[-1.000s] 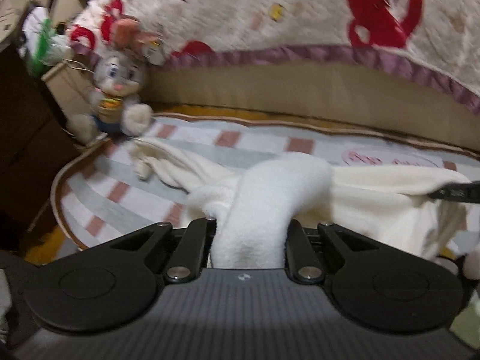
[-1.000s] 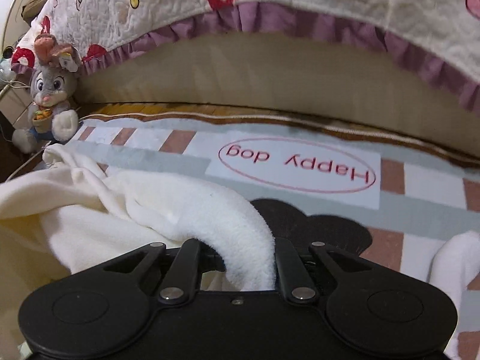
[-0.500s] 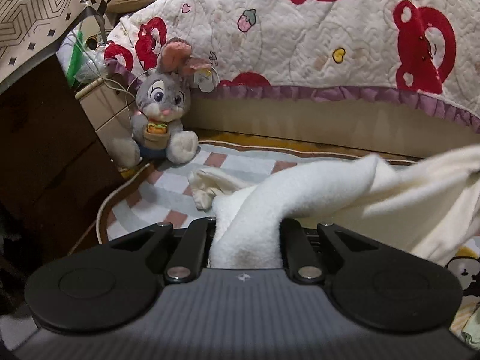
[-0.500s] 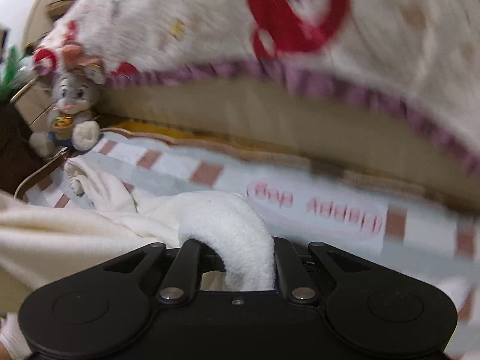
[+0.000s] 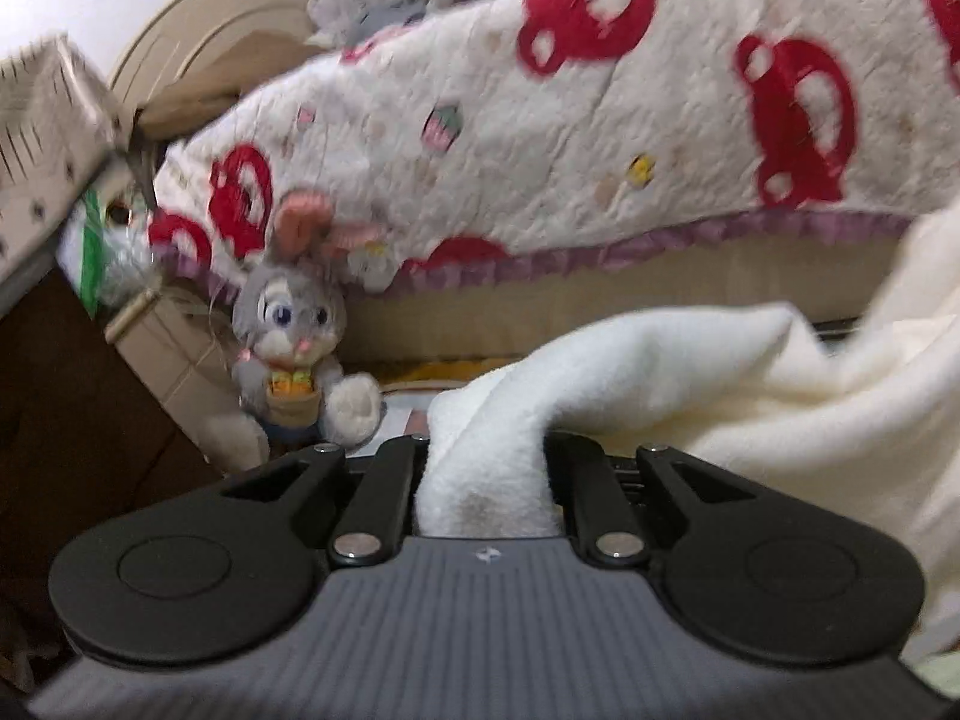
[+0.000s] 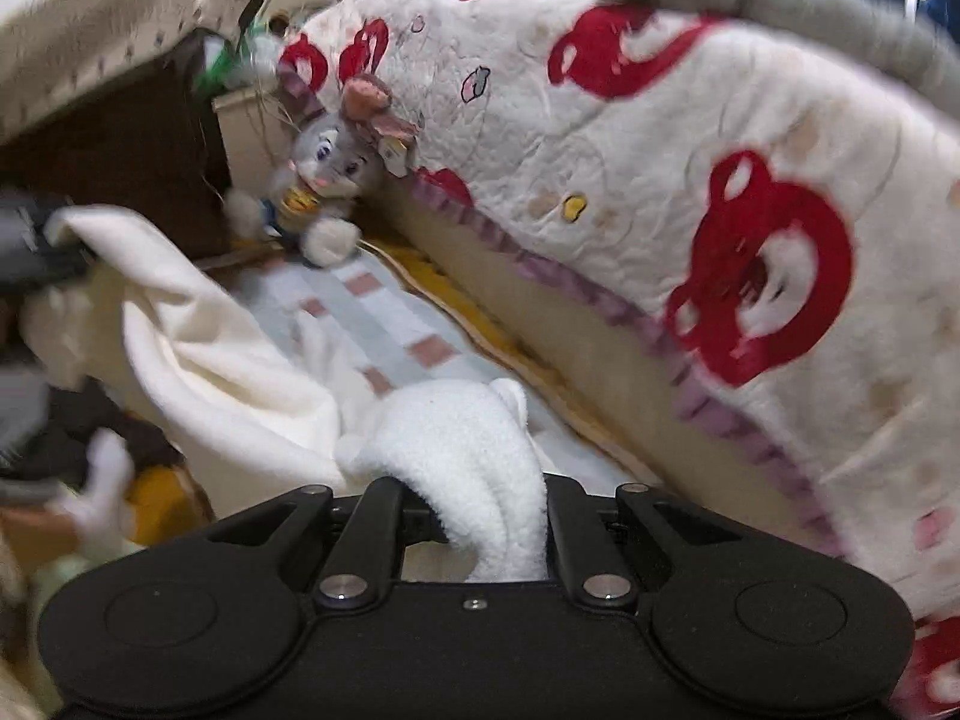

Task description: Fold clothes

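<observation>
A cream fleece garment [image 5: 750,396] hangs in the air, stretched between my two grippers. My left gripper [image 5: 486,480] is shut on one white fluffy edge of it. My right gripper [image 6: 480,516] is shut on another fluffy edge [image 6: 462,438], and the cloth [image 6: 228,372] sags away to the left. The left gripper [image 6: 36,252] shows at the far left of the right wrist view, holding the garment's other end. The checked mat [image 6: 384,324] lies below the lifted cloth.
A bed with a white quilt printed with red bears [image 5: 600,120] runs along the back and right [image 6: 720,210]. A grey plush rabbit [image 5: 294,336] sits by the bed [image 6: 336,174]. A dark wooden cabinet [image 5: 66,420] and a cardboard box [image 5: 168,348] stand left.
Both grippers have risen and tilted up with the garment, lifting it off the mat. The right wrist view has swung left toward the rabbit. Both views are motion-blurred.
</observation>
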`<state>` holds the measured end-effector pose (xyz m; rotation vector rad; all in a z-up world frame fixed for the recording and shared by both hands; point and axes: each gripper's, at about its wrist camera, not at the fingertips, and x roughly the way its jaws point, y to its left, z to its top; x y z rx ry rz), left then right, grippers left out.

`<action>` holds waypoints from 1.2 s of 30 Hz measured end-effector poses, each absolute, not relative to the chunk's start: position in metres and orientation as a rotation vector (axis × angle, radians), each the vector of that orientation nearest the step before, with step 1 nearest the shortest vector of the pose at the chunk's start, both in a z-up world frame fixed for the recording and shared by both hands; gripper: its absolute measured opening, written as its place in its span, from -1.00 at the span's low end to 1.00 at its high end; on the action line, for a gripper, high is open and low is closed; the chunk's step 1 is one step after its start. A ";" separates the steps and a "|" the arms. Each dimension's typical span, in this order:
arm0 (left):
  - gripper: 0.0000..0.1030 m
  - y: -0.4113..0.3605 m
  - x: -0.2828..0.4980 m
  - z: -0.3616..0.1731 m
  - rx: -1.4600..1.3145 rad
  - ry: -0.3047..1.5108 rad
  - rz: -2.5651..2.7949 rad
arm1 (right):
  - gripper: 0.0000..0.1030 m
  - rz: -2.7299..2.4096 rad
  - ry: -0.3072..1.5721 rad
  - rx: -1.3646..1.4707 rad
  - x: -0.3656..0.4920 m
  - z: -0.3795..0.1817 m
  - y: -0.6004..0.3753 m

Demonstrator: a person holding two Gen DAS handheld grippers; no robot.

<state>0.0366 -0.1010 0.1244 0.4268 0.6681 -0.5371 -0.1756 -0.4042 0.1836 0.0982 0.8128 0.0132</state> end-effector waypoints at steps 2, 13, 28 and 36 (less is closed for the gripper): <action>-0.53 -0.106 0.053 0.091 0.405 0.714 -0.524 | -0.80 0.035 0.822 0.152 -0.160 0.141 -0.425; -0.36 -0.144 0.036 -0.017 0.452 0.794 -0.687 | -0.77 -0.009 0.813 0.394 -0.125 -0.076 -0.469; 0.09 -0.268 -0.067 -0.036 0.510 0.738 -1.249 | -0.75 0.051 0.746 0.583 -0.140 -0.039 -0.462; -0.79 -0.279 -0.059 -0.070 0.575 0.794 -1.196 | -0.75 0.285 0.654 0.597 -0.145 -0.010 -0.441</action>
